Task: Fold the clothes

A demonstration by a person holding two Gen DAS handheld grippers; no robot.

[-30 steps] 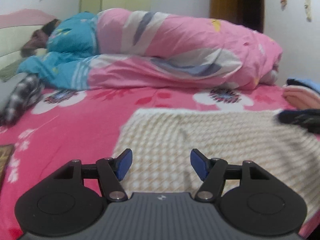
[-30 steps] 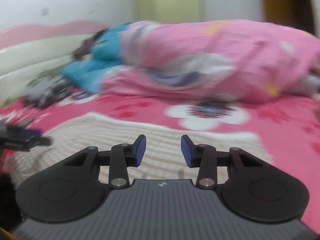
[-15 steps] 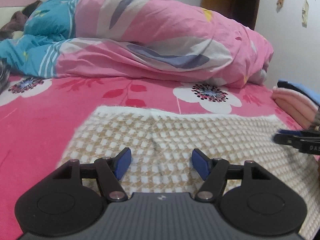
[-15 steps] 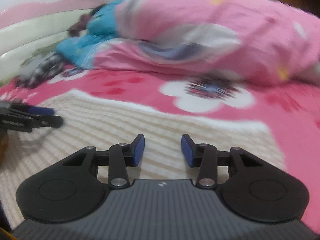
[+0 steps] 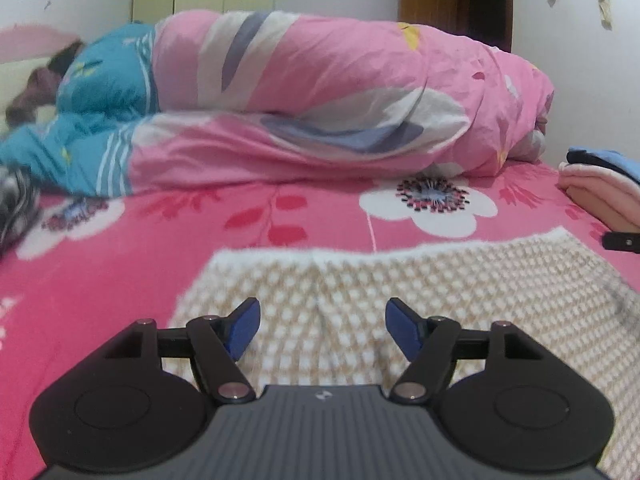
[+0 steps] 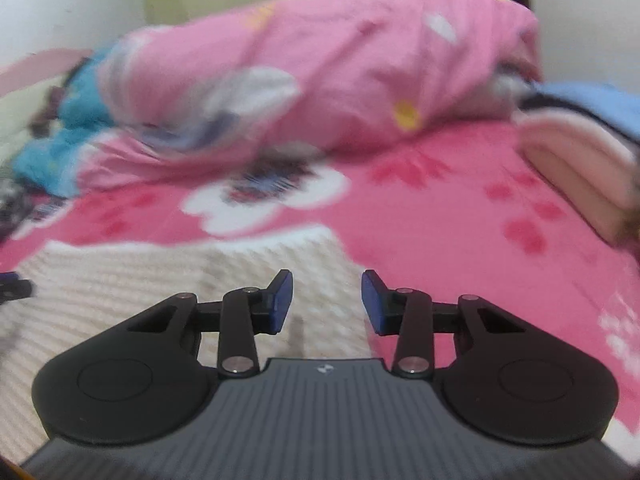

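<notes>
A cream-and-tan checked knit garment [image 5: 440,292] lies flat on the pink flowered bed sheet [image 5: 120,280]. My left gripper [image 5: 322,330] hovers open over its left part, nothing between the blue pads. In the right wrist view the same garment [image 6: 160,280] fills the lower left, its far right corner just ahead. My right gripper [image 6: 326,302] is open above that right edge, holding nothing. A tip of the right gripper [image 5: 622,241] shows at the left wrist view's right edge, and a tip of the left gripper [image 6: 12,286] at the right wrist view's left edge.
A rolled pink and teal duvet [image 5: 320,100] lies across the far side of the bed. A stack of folded clothes [image 5: 600,184], pink under blue, sits at the right [image 6: 580,168]. A checked dark cloth [image 5: 16,208] lies at the far left.
Both grippers have slid sideways over the garment. The right one moved toward the garment's right corner, and the folded stack came into its view. The left gripper's jaws stand a little wider.
</notes>
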